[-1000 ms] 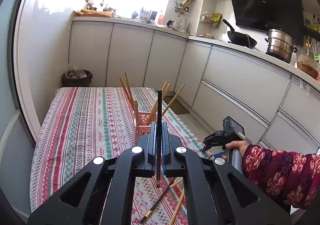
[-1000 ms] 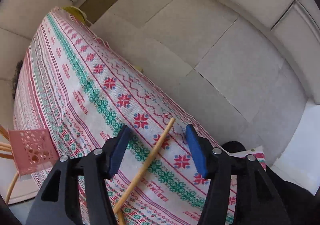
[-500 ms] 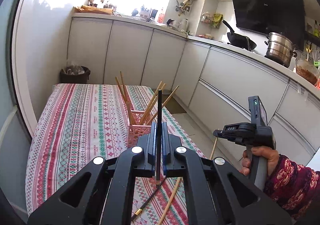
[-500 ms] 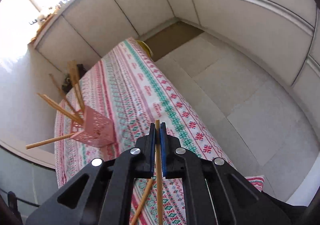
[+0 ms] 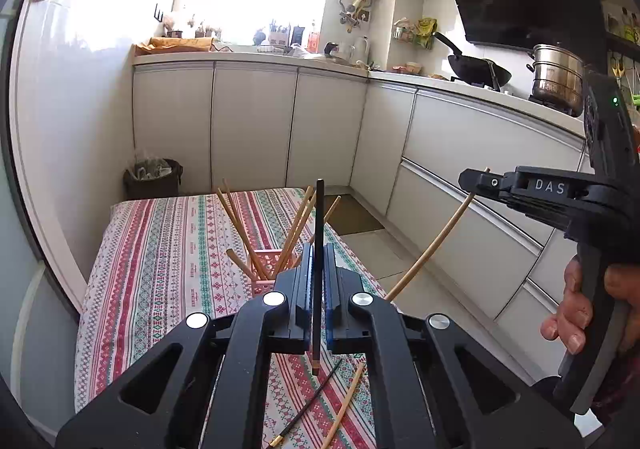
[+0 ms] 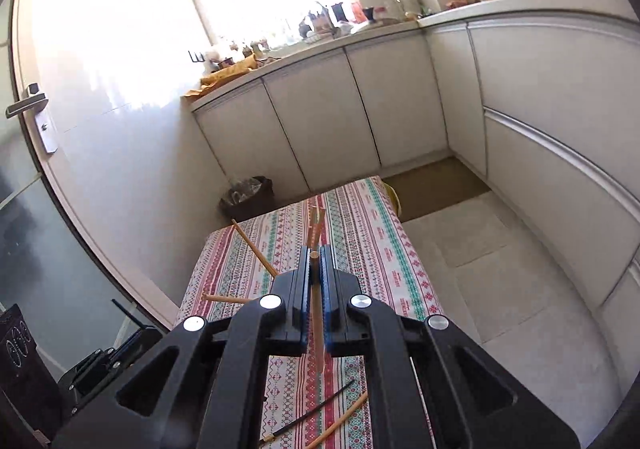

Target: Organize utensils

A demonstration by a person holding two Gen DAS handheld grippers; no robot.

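- From the left wrist: left tongs (image 5: 316,281) clamped a black chopstick (image 5: 319,233) upright before the pink holder (image 5: 267,269) on the counter (image 5: 160,249); two loose chopsticks (image 5: 320,405) lay beneath.
- From the right wrist: right tongs (image 6: 315,281) gripped a wooden chopstick (image 6: 317,313) above the counter (image 6: 380,249).

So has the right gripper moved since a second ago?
Yes. The right gripper has risen from low over the striped tablecloth to cabinet-drawer height, now clamping a pale wooden chopstick.

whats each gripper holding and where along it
Left gripper pinches a black chopstick near its lower end; right gripper pinches a wooden chopstick near its top.
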